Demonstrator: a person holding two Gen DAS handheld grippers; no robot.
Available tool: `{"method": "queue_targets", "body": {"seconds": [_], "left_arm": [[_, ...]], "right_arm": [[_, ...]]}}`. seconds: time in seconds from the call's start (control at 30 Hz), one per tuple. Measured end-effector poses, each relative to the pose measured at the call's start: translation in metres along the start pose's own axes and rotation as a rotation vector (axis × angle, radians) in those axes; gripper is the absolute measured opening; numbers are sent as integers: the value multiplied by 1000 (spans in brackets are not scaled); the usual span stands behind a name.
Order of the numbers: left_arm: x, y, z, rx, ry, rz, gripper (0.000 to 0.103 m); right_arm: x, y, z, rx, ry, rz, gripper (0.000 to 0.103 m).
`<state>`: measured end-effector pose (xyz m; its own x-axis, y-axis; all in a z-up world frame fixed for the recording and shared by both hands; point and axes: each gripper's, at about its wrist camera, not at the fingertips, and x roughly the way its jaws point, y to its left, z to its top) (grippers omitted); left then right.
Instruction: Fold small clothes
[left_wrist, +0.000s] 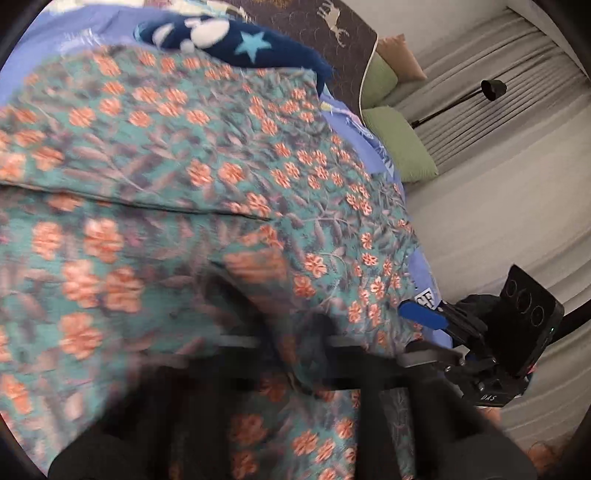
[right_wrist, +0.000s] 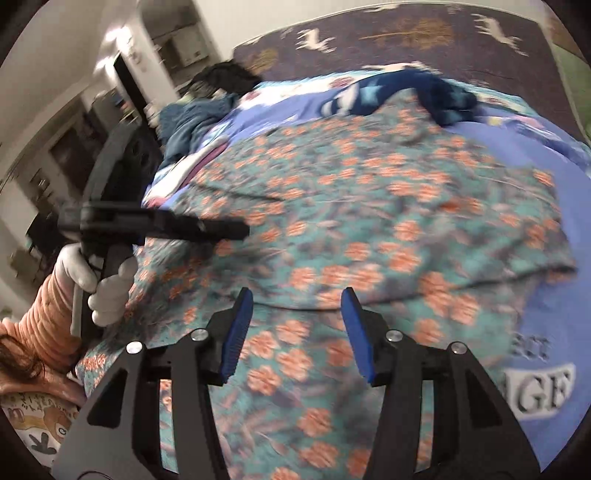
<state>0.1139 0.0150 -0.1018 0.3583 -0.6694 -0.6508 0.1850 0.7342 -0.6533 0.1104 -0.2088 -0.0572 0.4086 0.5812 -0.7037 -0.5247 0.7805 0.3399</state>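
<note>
Teal woven garment (right_wrist: 369, 229) with orange flowers and grey leaves, spread in soft creased folds over a periwinkle printed bedsheet (right_wrist: 535, 155). Just beyond the garment, a fuzzy navy fleece (right_wrist: 406, 92) with pale stars. Right tongs (right_wrist: 297, 332) over the garment's near edge, ribbed blue pads apart, nothing gripped. Left tongs (right_wrist: 236, 230) at the garment's left side, closed together, held by a white-gloved hand (right_wrist: 107, 291); cloth pinched or not, cannot tell.
</note>
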Motion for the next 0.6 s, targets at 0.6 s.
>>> {"method": "queue_targets", "body": {"seconds": [0.6], "left_arm": [[-117, -92, 119, 352, -403, 245, 2]], "right_arm": [[-4, -76, 7, 225, -15, -421, 54]]}}
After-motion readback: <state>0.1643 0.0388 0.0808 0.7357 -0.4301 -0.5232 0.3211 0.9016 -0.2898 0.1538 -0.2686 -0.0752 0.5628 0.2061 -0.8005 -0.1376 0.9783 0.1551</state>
